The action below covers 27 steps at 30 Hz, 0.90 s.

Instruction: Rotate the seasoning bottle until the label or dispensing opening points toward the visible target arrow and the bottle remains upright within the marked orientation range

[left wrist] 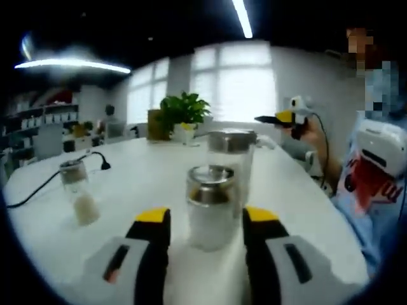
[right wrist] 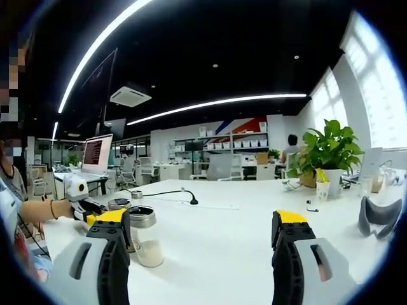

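Seasoning bottle [left wrist: 211, 213], clear glass, metal-capped, between open left hand-held gripper [left wrist: 206, 222] jaws.

White table [left wrist: 152, 171] carries three glass seasoning bottles [left wrist: 210, 206], black cable [left wrist: 44, 184], potted plant [left wrist: 183, 114].

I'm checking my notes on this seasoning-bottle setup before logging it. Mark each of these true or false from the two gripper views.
1. The left gripper is open with a seasoning bottle between its jaws. True.
2. That bottle lies on its side. False: it stands upright on the white table.
3. A second bottle stands apart, off to one side of it in the left gripper view. True.
4. The right gripper is shut on a bottle. False: it is open and holds nothing.
5. A potted plant stands on the table. True.
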### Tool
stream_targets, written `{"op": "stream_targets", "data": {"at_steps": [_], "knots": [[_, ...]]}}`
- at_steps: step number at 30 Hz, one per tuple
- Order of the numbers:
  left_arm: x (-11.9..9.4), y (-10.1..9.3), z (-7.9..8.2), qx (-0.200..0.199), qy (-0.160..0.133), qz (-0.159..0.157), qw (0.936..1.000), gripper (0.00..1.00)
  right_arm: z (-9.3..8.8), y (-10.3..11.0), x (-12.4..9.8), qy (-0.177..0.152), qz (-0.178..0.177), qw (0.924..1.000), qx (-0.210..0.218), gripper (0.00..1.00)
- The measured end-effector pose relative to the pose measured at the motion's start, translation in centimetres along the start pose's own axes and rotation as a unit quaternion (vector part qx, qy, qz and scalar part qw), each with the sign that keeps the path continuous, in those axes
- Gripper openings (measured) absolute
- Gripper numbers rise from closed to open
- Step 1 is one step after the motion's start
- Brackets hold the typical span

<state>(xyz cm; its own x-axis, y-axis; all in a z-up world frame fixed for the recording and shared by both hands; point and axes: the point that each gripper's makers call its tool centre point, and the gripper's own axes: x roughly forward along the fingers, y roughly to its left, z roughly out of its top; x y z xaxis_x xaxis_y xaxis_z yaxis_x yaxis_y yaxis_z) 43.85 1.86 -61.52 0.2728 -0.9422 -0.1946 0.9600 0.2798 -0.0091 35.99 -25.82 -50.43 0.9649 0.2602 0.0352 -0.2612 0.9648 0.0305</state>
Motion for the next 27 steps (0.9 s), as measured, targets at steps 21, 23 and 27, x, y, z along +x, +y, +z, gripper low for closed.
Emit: {"op": "stream_targets", "data": {"at_steps": [21,23,27], "knots": [[1.7,-0.2,0.0,-0.025,-0.002,0.012,0.9996,0.34,-0.3,0.0,-0.3,0.005,0.005,1.0000,-0.003,0.95],[1.8,-0.2,0.0,-0.022,-0.002,0.009,0.9997,0.34,-0.3,0.0,-0.2,0.005,0.006,1.0000,-0.003,0.95],[1.8,-0.3,0.0,-0.018,0.002,-0.004,0.9998,0.34,-0.4,0.1,-0.1,0.007,0.006,1.0000,-0.003,0.95]]}}
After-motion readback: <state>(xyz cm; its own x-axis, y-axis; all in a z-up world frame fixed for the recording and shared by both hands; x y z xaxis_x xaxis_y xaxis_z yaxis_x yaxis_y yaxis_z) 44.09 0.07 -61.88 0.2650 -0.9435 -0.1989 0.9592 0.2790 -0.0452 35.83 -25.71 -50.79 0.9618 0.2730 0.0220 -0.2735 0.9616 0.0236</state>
